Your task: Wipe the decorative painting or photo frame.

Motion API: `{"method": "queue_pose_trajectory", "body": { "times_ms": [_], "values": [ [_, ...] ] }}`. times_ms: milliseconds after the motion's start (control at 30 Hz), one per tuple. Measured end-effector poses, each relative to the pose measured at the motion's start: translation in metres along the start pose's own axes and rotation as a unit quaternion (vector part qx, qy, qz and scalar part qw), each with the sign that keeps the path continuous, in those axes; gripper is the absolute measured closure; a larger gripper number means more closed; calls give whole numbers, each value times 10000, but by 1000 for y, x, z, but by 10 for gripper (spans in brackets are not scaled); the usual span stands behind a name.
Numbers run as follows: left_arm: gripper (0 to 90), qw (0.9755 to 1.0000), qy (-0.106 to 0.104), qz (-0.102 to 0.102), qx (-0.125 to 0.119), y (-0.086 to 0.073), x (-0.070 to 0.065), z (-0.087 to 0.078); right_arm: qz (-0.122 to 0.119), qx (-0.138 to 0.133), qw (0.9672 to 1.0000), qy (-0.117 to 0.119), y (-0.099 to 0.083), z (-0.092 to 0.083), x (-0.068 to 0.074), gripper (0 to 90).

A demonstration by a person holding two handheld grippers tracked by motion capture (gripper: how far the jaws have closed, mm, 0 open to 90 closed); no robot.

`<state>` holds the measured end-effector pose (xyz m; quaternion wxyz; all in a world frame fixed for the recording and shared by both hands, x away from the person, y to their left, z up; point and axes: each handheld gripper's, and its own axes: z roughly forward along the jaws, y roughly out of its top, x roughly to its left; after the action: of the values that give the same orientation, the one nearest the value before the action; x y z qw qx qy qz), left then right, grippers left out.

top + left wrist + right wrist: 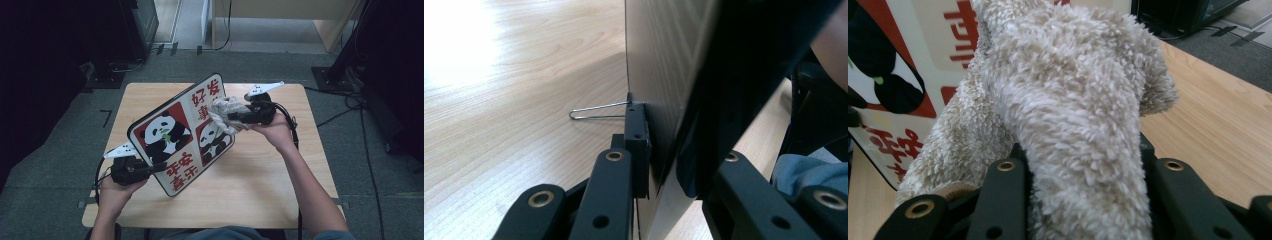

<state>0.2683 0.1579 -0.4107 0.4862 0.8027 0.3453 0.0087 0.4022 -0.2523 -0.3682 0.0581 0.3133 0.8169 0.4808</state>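
Observation:
A panda board [172, 137], white with red panels and red characters, stands tilted on edge above the wooden table [260, 185]. My left gripper [155, 169] is shut on the board's lower left edge; in the left gripper view the jaws clamp the board's thin edge [659, 165] next to a black clip [636, 145] with a wire handle. My right gripper [231, 118] is shut on a fluffy beige cloth [225, 112] that presses against the board's face at its upper right. The right gripper view has the cloth [1073, 115] bulging out between the jaws against the board [913, 60].
Dark equipment and cables [360, 105] lie on the grey floor around the table. A pale cabinet [280, 25] stands beyond the table's far edge. The person's forearms come in from the bottom of the high view.

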Motion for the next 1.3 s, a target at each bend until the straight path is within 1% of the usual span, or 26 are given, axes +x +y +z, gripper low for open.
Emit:
{"method": "queue_pose_trajectory", "body": {
  "times_ms": [67, 167, 300, 433, 500, 533, 667, 733, 800, 867, 967, 1067, 1200, 1300],
  "values": [
    [791, 10000, 2, 8, 5, 0, -1, 0, 30, 36, 10000, -18, -3, 0, 0, 645],
    [789, 10000, -19, -5, -7, 0, -2, 1, 55, 16, 10000, -32, -9, 1, 0, 645],
    [787, 10000, -33, -4, -15, 0, -2, 1, 93, 160, 9998, -25, -16, 5, -1, 645],
    [786, 10000, -36, 10, -15, 0, -2, 2, 135, 121, 9998, -15, -25, 6, -1, 645],
    [786, 10000, -32, 14, -14, -1, -2, 1, 194, 169, 9997, 13, -28, 7, -3, 645],
    [786, 10000, -24, 12, -15, -1, -2, 2, 188, 170, 9997, 19, -30, 8, -3, 645],
    [788, 10000, -21, 19, -18, -2, -2, 2, 144, 144, 9998, -17, -39, 10, -3, 645],
    [788, 10000, -7, 9, -22, -1, -2, 2, 180, 201, 9996, -36, -43, 11, -4, 644],
    [788, 10000, 2, 11, -25, -1, -3, 2, 154, 182, 9997, -53, -49, 12, -5, 644],
    [788, 10000, 6, 27, -25, -2, -3, 2, 181, 206, 9996, -64, -54, 13, -5, 644],
    [787, 10000, 7, 28, -28, -2, -3, 2, 266, 320, 9991, -61, -59, 15, -6, 644],
    [785, 10000, 7, 45, -29, -2, -3, 2, 257, 299, 9992, -85, -66, 16, -6, 644],
    [784, 10000, -1, 61, -34, -2, -2, 2, 340, 414, 9985, -85, -73, 18, -9, 643],
    [782, 10000, -16, 76, -32, -2, -2, 2, 351, 379, 9986, -110, -79, 18, -10, 643]
  ]
}}
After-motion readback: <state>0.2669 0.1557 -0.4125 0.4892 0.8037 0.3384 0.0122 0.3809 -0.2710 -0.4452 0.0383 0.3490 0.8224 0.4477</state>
